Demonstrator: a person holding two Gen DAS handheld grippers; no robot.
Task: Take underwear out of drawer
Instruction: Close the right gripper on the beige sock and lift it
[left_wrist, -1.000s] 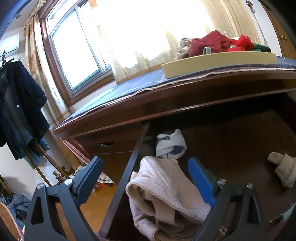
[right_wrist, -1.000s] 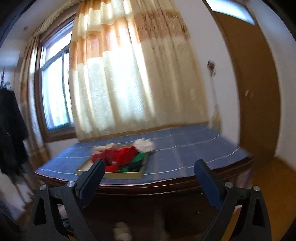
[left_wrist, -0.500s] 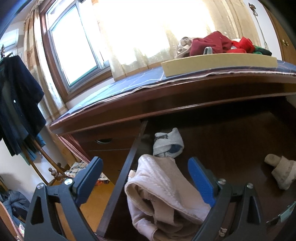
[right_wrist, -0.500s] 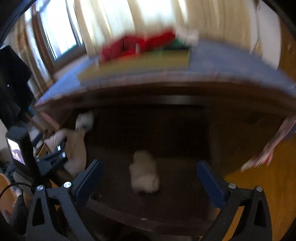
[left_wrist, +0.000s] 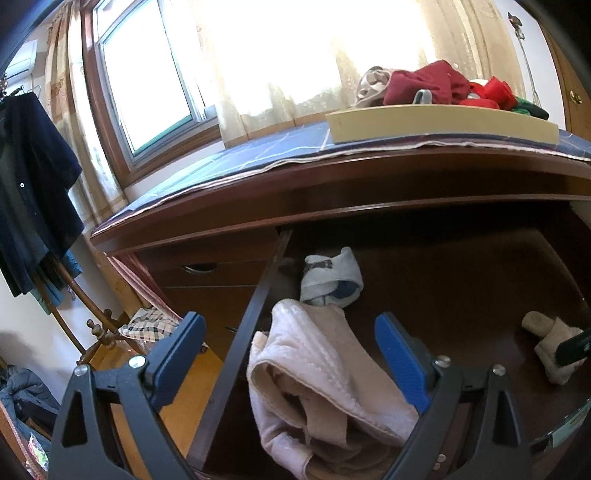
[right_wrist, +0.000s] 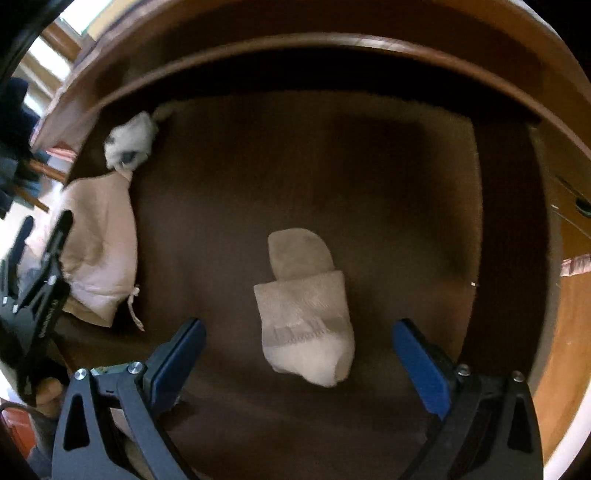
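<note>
While open, drawer (right_wrist: 369, 166) holds underwear (left_wrist: 317, 376), two sock bundles (right_wrist: 306, 306).

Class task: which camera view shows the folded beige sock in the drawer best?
The right wrist view: the beige sock lies whole and central between the open right gripper. The left wrist view shows it only small at the right edge, partly hidden.

Home bedroom, curtained window (left_wrist: 155, 77), clothes on a wooden rack (left_wrist: 33, 192), wooden dresser (left_wrist: 332, 192), open drawer (right_wrist: 332, 166) of laundry
</note>
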